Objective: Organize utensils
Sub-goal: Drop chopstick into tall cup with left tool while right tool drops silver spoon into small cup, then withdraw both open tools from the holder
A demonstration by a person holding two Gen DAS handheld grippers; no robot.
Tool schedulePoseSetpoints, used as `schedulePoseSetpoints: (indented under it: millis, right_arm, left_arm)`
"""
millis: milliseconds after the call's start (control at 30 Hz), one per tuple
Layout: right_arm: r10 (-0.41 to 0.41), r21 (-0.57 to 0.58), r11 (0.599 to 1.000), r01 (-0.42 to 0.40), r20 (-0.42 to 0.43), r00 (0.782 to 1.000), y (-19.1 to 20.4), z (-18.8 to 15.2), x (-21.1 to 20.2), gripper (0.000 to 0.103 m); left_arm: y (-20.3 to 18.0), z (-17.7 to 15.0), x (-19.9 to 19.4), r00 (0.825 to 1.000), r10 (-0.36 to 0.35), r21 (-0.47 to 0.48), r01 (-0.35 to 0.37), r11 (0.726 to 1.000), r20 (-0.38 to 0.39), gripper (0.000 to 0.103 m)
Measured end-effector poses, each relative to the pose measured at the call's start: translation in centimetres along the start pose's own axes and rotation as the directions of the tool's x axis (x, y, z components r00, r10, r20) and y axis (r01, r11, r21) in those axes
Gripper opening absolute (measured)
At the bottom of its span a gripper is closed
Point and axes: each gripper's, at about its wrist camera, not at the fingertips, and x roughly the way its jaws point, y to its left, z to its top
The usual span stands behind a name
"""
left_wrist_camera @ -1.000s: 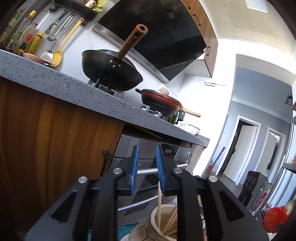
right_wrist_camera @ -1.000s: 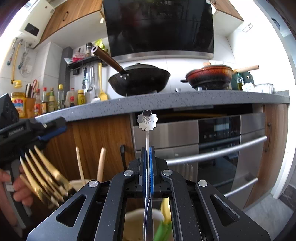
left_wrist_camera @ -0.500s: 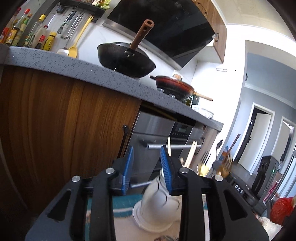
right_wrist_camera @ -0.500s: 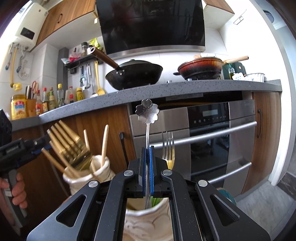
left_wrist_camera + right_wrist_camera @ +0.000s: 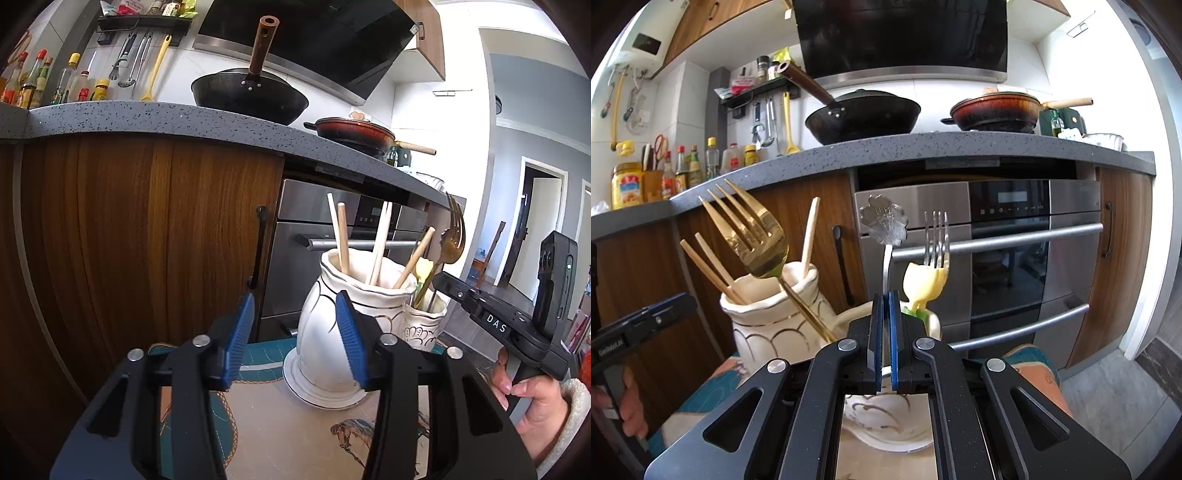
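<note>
Blue-padded left gripper (image 5: 293, 332) fingers just opened, empty, near vase (image 5: 332, 332) rim; right gripper (image 5: 885, 332) pinches spoon (image 5: 884, 225).

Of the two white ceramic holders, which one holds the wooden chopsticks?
The taller white ceramic vase on the left holds the wooden chopsticks; the shorter white cup beside it holds forks instead.

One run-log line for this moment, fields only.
left gripper: jaws just opening, empty | right gripper: shut on flower-handled utensil | gold fork: in vase | phase: placing utensils
</note>
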Motion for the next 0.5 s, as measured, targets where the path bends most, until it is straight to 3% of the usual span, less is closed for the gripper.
schedulePoseSetpoints:
  millis: [167,267,500]
  right_arm:
    - [0.006,-0.013,1.000,-0.006,-0.024,1.000,0.3,-0.3,0.0,0.006]
    - [0.013,-0.011,1.000,-0.014,-0.023,1.000,0.4,-0.5,-0.8,0.015]
    - [0.005,-0.006,1.000,-0.005,-0.045,0.999,1.1,-1.5,-4.0,0.016]
  left_arm:
    - [-0.1,-0.6,-0.2,1.000,-0.011,-0.015,0.010,1.000,-0.019,0.048]
    - [-0.2,-1.0,-0.6,1.000,-0.007,-0.014,0.007,1.000,-0.024,0.051]
    - [-0.7,-2.2,-1.7,0.999,0.019,-0.007,-0.019,1.000,-0.047,0.054]
